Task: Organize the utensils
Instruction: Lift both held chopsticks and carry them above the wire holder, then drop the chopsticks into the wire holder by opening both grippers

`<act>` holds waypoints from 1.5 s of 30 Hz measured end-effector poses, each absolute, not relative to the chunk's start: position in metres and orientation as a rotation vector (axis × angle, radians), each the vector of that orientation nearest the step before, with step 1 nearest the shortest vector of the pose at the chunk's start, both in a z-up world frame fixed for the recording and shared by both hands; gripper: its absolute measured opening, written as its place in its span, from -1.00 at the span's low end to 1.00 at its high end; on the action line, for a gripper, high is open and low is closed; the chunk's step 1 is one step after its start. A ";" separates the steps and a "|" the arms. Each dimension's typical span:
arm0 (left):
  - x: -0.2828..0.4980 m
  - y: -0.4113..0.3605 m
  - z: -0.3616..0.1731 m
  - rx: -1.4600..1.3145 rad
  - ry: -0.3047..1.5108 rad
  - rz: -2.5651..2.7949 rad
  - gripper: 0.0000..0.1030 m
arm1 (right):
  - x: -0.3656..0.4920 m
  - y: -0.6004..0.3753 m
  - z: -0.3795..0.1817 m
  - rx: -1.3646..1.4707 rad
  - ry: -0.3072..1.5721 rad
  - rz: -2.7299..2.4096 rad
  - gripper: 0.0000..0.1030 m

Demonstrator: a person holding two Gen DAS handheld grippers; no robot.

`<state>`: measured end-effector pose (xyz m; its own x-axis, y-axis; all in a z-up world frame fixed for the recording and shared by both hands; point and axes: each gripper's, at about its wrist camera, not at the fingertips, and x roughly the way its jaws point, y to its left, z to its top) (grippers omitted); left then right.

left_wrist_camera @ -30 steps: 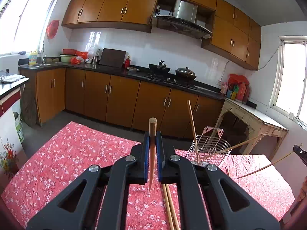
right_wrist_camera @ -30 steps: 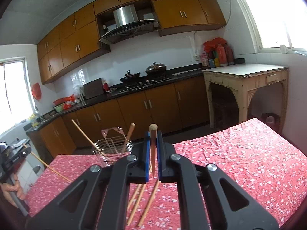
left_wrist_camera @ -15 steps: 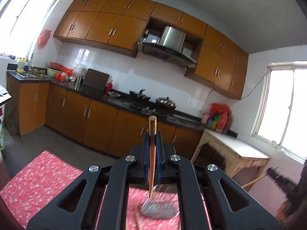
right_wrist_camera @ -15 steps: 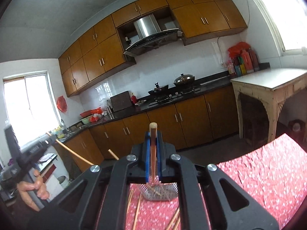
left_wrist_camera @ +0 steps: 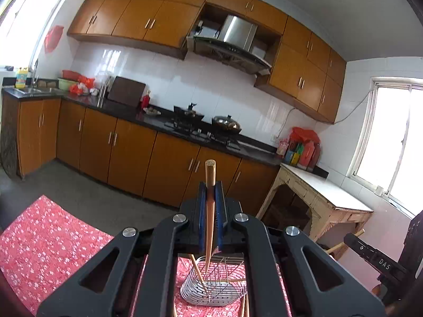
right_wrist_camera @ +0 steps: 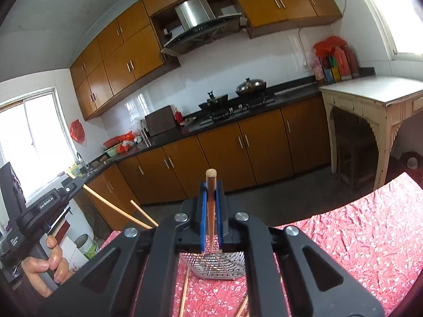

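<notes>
My left gripper is shut on a wooden chopstick, held upright with its thin tip pointing down over the metal wire basket, which holds a few chopsticks. My right gripper is shut on another wooden chopstick, tip down above the same basket. Loose chopsticks lie on the red floral tablecloth beside the basket. The left gripper also shows at the left of the right wrist view, held by a hand.
Brown kitchen cabinets and a dark counter with a stove and pans run behind the table. A white side table stands at the right. The other gripper's body shows at the right edge.
Both grippers have tilted down and moved in over the basket. The basket now sits right under both chopstick tips. Both stay shut on their chopsticks.
</notes>
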<state>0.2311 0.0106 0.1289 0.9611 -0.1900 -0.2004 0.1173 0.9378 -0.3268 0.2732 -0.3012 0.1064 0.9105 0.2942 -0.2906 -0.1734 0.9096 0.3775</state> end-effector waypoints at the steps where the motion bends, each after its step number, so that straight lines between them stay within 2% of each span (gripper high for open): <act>1: 0.233 0.011 0.125 -0.323 0.248 -0.164 -0.88 | 0.276 -0.301 0.104 0.353 0.359 0.245 -0.86; 21: 0.269 -0.001 0.083 -0.285 0.420 -0.152 -0.88 | 0.317 -0.292 0.058 0.376 0.524 0.243 -0.85; 27: 0.268 -0.001 0.081 -0.276 0.434 -0.156 -0.87 | 0.316 -0.290 0.056 0.367 0.523 0.218 -0.75; 31: 0.265 -0.002 0.082 -0.270 0.431 -0.158 -0.86 | 0.310 -0.292 0.058 0.361 0.504 0.202 -0.54; 34: 0.262 -0.001 0.084 -0.274 0.426 -0.155 -0.86 | 0.304 -0.294 0.062 0.351 0.484 0.193 -0.47; 36: 0.259 0.001 0.087 -0.276 0.420 -0.148 -0.80 | 0.300 -0.296 0.065 0.343 0.472 0.187 -0.43; 38: 0.254 0.004 0.090 -0.276 0.407 -0.136 -0.49 | 0.292 -0.298 0.068 0.331 0.453 0.176 -0.39; 39: 0.251 0.007 0.091 -0.279 0.397 -0.131 -0.43 | 0.288 -0.299 0.069 0.327 0.444 0.169 -0.39; 45: 0.233 0.017 0.100 -0.275 0.365 -0.112 -0.39 | 0.261 -0.308 0.072 0.311 0.415 0.154 -0.38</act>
<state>0.2327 0.0165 0.1000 0.9284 -0.1569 -0.3369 0.0584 0.9568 -0.2848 0.2611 -0.3076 0.0716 0.9046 0.2096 -0.3712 -0.0838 0.9412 0.3272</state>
